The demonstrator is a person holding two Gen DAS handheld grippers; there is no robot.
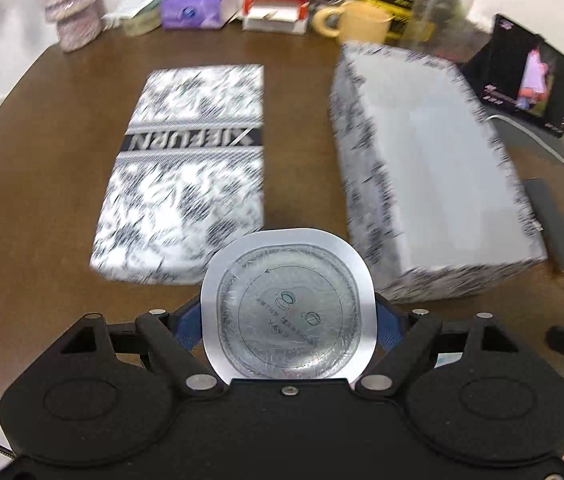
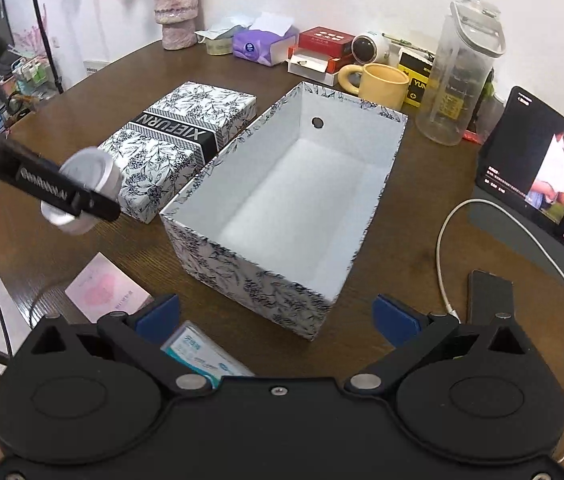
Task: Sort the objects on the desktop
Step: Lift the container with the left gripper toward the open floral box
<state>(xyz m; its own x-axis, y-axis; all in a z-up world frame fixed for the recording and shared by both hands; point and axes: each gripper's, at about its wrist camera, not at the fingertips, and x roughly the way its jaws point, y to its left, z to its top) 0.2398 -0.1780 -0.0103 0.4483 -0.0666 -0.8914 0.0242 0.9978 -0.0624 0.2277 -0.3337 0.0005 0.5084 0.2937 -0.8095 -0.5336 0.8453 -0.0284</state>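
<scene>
One silvery round tin (image 1: 288, 312) sits clamped between the blue pads of my left hand-held gripper (image 1: 288, 320), lifted above the brown tabletop (image 1: 61, 120) in front of one open patterned box (image 2: 282, 208) and its one lid (image 2: 177, 140), which lies alongside. The left wrist view is motion-blurred, so the tin's print is unreadable. My right hand-held gripper (image 2: 277, 316) stands wide, grasping nothing; a small packet (image 2: 201, 356) below it is half hidden.
</scene>
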